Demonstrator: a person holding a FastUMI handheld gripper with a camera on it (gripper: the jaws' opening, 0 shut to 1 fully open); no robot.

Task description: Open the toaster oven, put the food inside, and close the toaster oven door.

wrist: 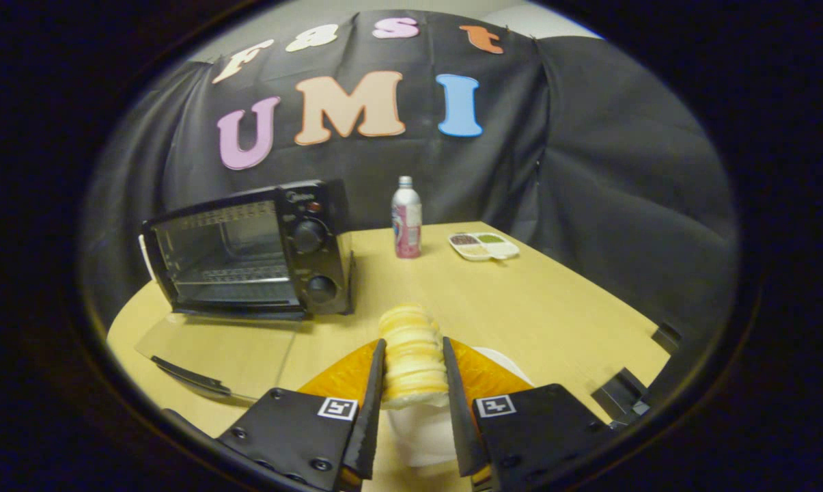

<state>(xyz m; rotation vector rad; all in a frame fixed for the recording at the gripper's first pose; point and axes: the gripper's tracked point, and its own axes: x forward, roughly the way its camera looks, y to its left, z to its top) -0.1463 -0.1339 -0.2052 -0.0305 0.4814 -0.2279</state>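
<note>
A pale yellow ridged piece of food sits between my two fingers, which press on it from both sides; my gripper is shut on it and holds it above the wooden table. Under it shows a white plate. Beyond the fingers, to the left, stands the black toaster oven with its glass door folded down flat onto the table, so the wire rack inside shows. Two round knobs are on its right side.
A bottle with a pink label stands behind the food, right of the oven. A white divided dish with small portions lies further right. Black fittings sit at the table's right edge.
</note>
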